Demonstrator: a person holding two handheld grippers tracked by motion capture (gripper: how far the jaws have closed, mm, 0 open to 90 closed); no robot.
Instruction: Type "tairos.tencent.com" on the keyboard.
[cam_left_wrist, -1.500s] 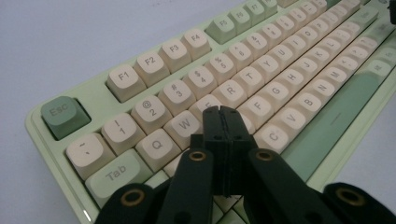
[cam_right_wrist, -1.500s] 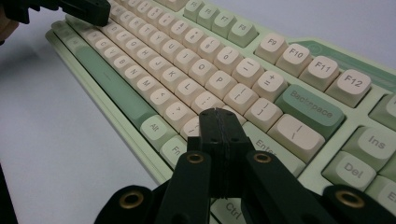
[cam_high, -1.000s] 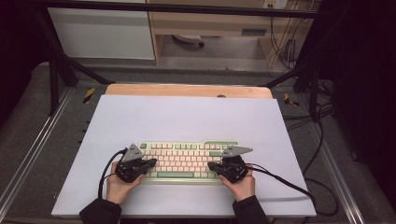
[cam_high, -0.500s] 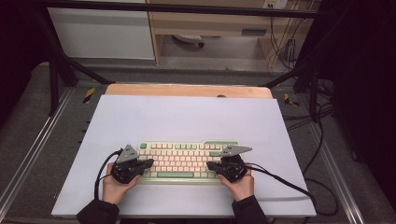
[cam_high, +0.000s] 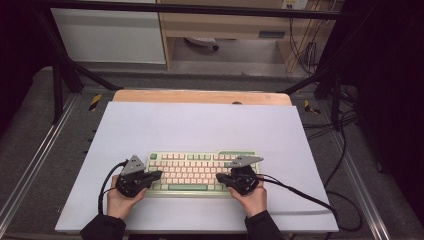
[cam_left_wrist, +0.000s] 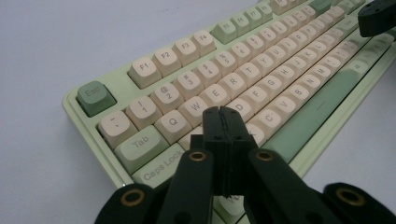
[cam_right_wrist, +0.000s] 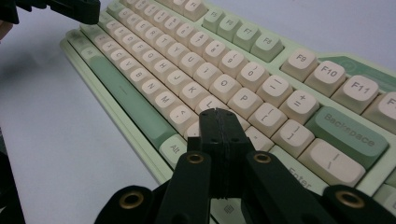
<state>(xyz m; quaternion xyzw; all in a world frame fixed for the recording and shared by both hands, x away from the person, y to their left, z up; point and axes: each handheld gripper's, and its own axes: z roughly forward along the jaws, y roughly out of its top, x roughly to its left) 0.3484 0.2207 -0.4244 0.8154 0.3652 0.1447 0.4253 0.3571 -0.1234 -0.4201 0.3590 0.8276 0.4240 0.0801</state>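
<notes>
A green and cream keyboard (cam_high: 200, 171) lies on the pale sheet (cam_high: 200, 125) that covers the table, near the front edge and about midway between the left and right edges, its long side parallel to that front edge; a strip of bare wooden table top (cam_high: 200, 96) shows along the far edge of the sheet. The left gripper (cam_high: 155, 175) sits at the keyboard's left end, held by the left hand (cam_high: 120, 200), its cable looping toward the front left corner; in the left gripper view its two black jaws are pressed together with nothing between them, and the tip (cam_left_wrist: 223, 112) hangs over the letter keys just right of Caps Lock; whether it touches a key I cannot tell. The right gripper (cam_high: 220, 177) sits at the keyboard's right end, held by the right hand (cam_high: 252, 200), its cable trailing toward the front right corner; in the right gripper view its jaws are likewise closed on nothing, the tip (cam_right_wrist: 219, 113) over the keys near L and P, left of Enter.
</notes>
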